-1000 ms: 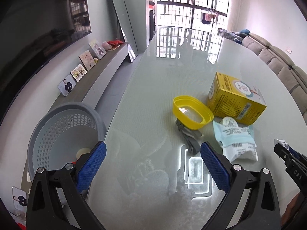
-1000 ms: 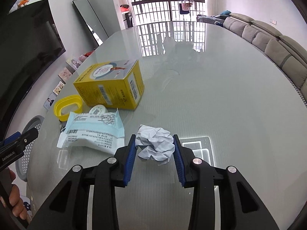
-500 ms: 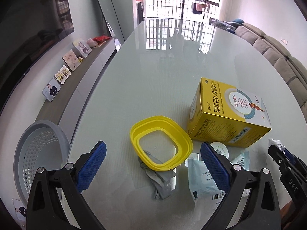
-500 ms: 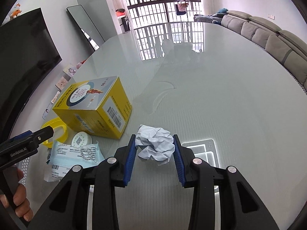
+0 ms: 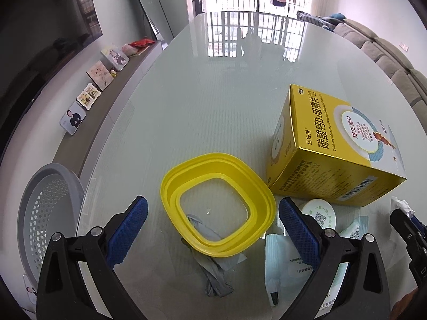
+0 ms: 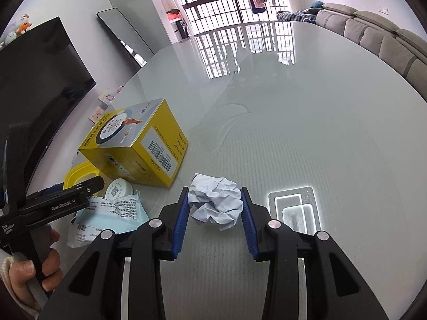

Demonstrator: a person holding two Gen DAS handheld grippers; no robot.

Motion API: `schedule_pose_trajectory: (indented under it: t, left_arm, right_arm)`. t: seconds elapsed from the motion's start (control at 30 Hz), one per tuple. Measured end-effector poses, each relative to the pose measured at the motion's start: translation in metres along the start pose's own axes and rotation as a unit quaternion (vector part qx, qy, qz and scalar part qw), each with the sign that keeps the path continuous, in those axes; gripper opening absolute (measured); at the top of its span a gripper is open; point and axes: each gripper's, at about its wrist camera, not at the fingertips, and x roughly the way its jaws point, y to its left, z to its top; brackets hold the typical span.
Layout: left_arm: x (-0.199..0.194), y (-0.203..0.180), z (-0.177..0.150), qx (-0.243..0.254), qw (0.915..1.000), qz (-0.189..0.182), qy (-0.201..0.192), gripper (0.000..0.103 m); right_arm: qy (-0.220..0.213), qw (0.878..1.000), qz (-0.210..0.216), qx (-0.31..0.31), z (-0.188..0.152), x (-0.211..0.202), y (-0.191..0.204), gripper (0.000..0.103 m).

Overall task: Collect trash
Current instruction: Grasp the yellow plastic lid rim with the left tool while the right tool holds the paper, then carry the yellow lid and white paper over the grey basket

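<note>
Glass surface, living room. My right tool clamps the crumpled paper, light and compressible. My left tool, spread wide, straddles the yellow ring: stiff; grip its rim. Beyond, yellow box.

On the left gripper at your nine o'clock you can read "GenRobot.AI". The yellow box at two o'clock bears "碳酸钙D3咀嚼片" and "维生素D", with barcodes on its sides. The round lid's QR code and the packet's print are too small to read.
</note>
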Motion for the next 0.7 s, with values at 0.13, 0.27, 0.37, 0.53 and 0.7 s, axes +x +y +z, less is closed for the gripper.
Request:
schedule_pose_trajectory:
  t: [0.13,0.27,0.37,0.53,0.7]
  left_arm:
    - [-0.003,0.001,0.0,-0.004,0.9999,-0.009,-0.009,0.092]
    - [-0.004,-0.001,0.0,-0.002,0.9999,-0.014,-0.009,0.077]
    - [-0.003,-0.004,-0.003,0.005,0.9999,-0.012,-0.008,0.075]
    - [-0.008,-0.001,-0.006,0.001,0.9998,-0.017,-0.014,0.074]
    - [-0.021,0.002,-0.007,-0.006,0.9996,-0.012,-0.025,0.074]
  right_arm:
    - [0.005,1.0,0.008,-0.003,0.0,0.002,0.001,0.036]
    - [0.006,1.0,0.013,-0.004,0.0,0.002,0.003,0.036]
    - [0.004,1.0,0.017,0.0,0.002,0.0,-0.002,0.036]
    - [0.001,1.0,0.02,-0.004,0.0,-0.004,-0.005,0.036]
    - [-0.003,1.0,0.022,-0.006,-0.001,-0.007,-0.005,0.036]
